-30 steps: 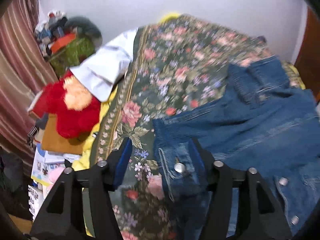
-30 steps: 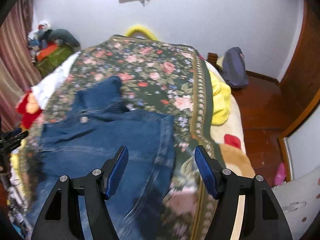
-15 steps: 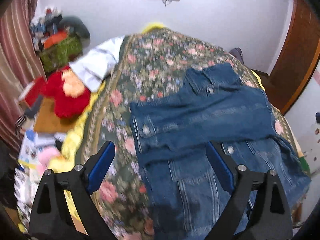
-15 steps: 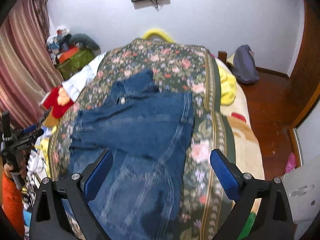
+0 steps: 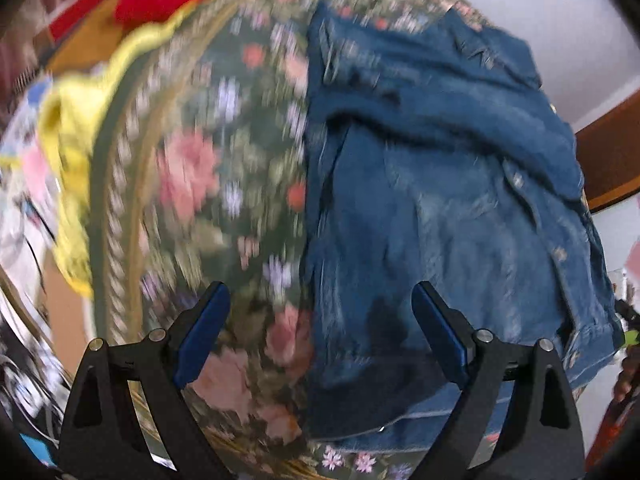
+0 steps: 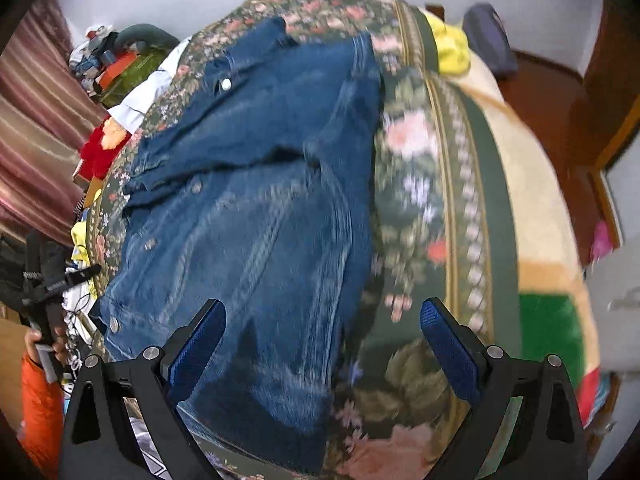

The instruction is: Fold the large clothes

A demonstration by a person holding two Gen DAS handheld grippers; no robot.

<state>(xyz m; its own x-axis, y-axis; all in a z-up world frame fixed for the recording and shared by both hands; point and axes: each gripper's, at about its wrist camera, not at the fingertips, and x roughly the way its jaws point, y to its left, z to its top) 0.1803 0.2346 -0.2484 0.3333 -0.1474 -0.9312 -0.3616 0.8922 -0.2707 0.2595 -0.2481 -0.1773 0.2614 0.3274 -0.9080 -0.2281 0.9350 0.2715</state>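
On the floral bedspread (image 6: 416,184): one denim jacket (image 6: 256,208), lying flat, sleeves folded across the chest, hem toward the cameras. Both views motion-blurred, so seams and edges are hard to read.

Left gripper (image 5: 320,340): spread wide, nothing between the fingers, hovering over the jacket's left hem edge where denim meets spread. Right gripper (image 6: 322,344): also wide, empty, over the right hem corner.

Risks, as I judge them:
- Heavy denim; a shallow pinch on the hem likely slips mid-lift and the fold lands skewed.
- Either jaw could catch the bedspread along with the hem, since the edge sits right on it. That drags the spread and shifts the jacket.
- Uneven lift between the two sides would let the folded sleeves slide out.

Count: one jacket, two grippers, one bedspread, one red plush toy (image 6: 102,148) off the bed's left side, one yellow blanket (image 6: 450,46) near the far right corner.
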